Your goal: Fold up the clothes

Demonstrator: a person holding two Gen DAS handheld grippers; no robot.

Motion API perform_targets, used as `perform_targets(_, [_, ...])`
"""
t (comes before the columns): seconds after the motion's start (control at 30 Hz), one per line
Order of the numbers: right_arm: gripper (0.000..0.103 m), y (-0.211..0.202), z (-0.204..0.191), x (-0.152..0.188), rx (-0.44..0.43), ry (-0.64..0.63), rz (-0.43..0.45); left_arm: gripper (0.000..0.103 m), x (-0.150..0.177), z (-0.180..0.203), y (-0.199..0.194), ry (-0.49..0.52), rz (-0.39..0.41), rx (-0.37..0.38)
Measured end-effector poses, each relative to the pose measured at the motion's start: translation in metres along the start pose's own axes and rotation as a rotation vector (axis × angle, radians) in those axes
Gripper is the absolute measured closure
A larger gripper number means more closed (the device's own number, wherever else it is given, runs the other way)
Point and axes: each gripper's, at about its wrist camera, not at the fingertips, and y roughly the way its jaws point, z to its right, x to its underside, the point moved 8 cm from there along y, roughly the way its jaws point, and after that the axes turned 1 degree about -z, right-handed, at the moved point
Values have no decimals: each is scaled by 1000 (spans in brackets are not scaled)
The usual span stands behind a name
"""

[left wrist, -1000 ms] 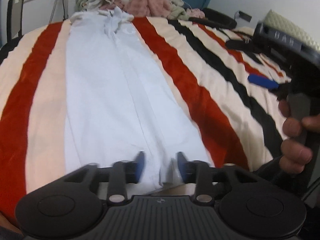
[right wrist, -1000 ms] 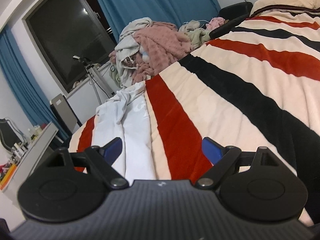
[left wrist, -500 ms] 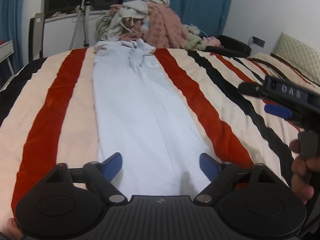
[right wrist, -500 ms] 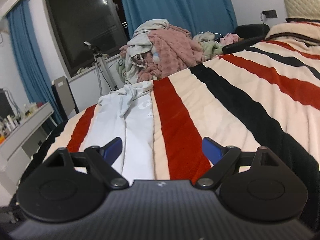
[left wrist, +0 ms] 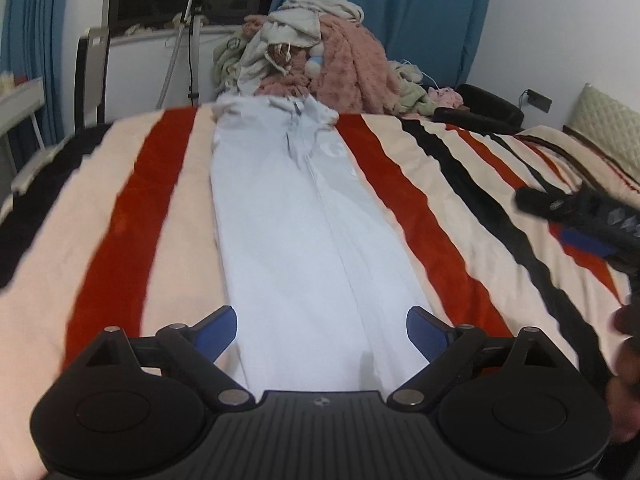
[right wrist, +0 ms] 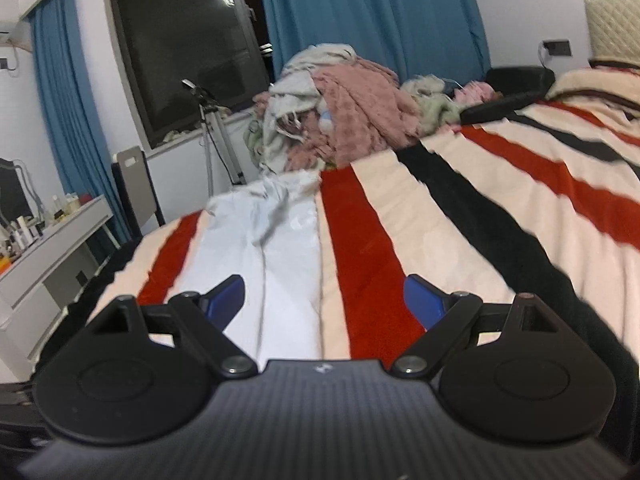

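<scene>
Smooth, thin pale-blue cloth of the garment [left wrist: 304, 240] lies ahead of the left gripper [left wrist: 322, 330], whose matt black plastic body carries glossier blue fingertips [left wrist: 218, 330], over a plush striped blanket [left wrist: 432, 216], with a nubbly pink fleece [left wrist: 352, 64] far beyond.

The left gripper [left wrist: 322, 330] is held level and points forward; its blue jaws are wide apart and hold nothing; the right gripper [right wrist: 323, 298] also points forward, its jaws wide apart and empty; in the left wrist view the right gripper [left wrist: 580, 220] shows at the right edge, with the person's hand [left wrist: 624, 360] on its handle.
</scene>
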Motion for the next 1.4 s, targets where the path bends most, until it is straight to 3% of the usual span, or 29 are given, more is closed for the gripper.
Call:
perform_targets(0.1, [15,4,-4,-31,-39,23,39,8,-36,-12,25,19,20,-41])
perform_targets(0.33, [15,63,19,-11,21,5,-22,8,-117,-45,146,-77,-11,-34])
perform_targets(0.47, [15,97,32,2,60,-8,-60,10,-161,-73,227,-212,7,-51])
perform_targets(0.57, [15,122,42,12,84,-12,-88,12,-192,-82,276,-353,23,11])
perform_targets(0.63, [15,136,46,18,89,-3,-105,13,-209,-76,300,-375,49,33])
perform_targets(0.73, [15,156,53,27,97,11,-132,12,-232,-60,325,-297,96,25])
perform_targets(0.83, [15,177,60,36,105,25,-159,12,-239,-39,346,-184,92,-5])
perform_targets(1.07, [15,198,66,44,107,49,-180,12,-231,11,347,10,68,20])
perform_targets(1.17, [15,192,59,42,90,28,-161,13,-226,37,334,78,33,111])
perform_targets(1.3, [15,178,55,32,64,35,-125,12,-212,55,294,140,40,117])
perform_targets(1.4, [15,165,53,25,39,58,-105,10,-189,45,244,92,47,140])
